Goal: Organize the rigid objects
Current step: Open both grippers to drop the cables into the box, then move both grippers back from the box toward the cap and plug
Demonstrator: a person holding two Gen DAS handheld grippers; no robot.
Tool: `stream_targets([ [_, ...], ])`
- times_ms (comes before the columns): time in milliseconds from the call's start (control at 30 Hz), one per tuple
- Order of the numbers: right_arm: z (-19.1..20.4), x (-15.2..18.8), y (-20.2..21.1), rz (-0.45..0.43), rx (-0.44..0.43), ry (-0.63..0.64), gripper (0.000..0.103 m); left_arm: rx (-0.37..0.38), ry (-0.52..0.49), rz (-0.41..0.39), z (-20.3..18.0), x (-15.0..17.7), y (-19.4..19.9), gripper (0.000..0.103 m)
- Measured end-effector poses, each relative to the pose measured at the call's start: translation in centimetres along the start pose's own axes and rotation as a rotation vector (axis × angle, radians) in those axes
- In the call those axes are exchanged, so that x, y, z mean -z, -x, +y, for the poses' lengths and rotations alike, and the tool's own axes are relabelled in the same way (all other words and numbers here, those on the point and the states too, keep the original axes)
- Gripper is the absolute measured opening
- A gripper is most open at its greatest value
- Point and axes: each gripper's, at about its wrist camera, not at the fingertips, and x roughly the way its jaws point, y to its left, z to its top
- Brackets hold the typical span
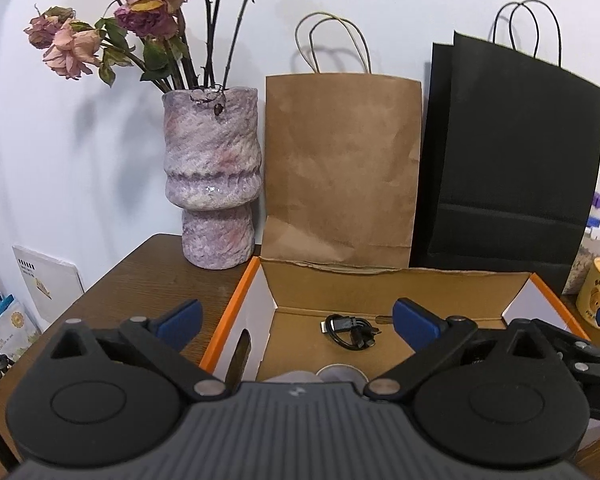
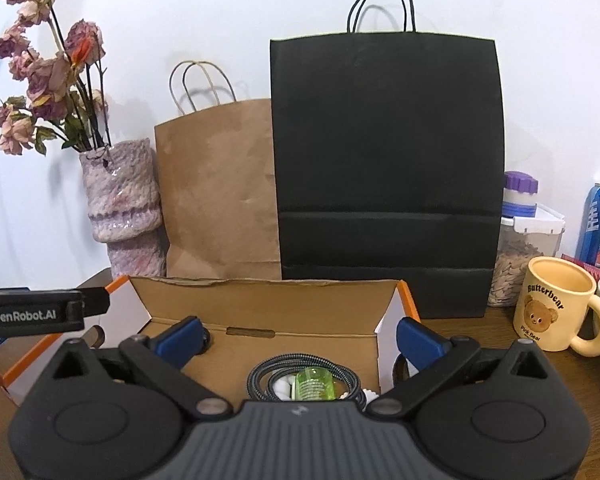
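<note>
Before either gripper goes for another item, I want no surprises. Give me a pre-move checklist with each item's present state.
1. Left gripper open and holding nothing: ok.
2. Right gripper open and holding nothing: ok.
3. Cardboard box open at the top: ok.
4. Bare floor left in the box: ok beside the black cable; crowded by the braided cable and green bottle.
5. Butterbear mug upright, outside the box: ok.
6. Left fingers clear of the box wall: cannot tell.
</note>
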Motion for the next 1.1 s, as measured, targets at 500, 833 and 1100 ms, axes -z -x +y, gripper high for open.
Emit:
stream_targets([
  [500,-0.4,0.0,5.6,-0.046,0.002,0.044,0.103,0.014,0.014,-0.035,2.0,0.8,4.4,0.103],
  [833,-0.1,1.7,9.4,-0.039,0.001,0.084,0.103,0.003,-0.007,-0.029,3.6,2.6,7.1,0.103],
  [1100,0.3,3.2,12.1,-0.024,-0.012,0.105,0.103,-0.003,-0.007,-0.027,5.5,3.6,9.6,0.103],
])
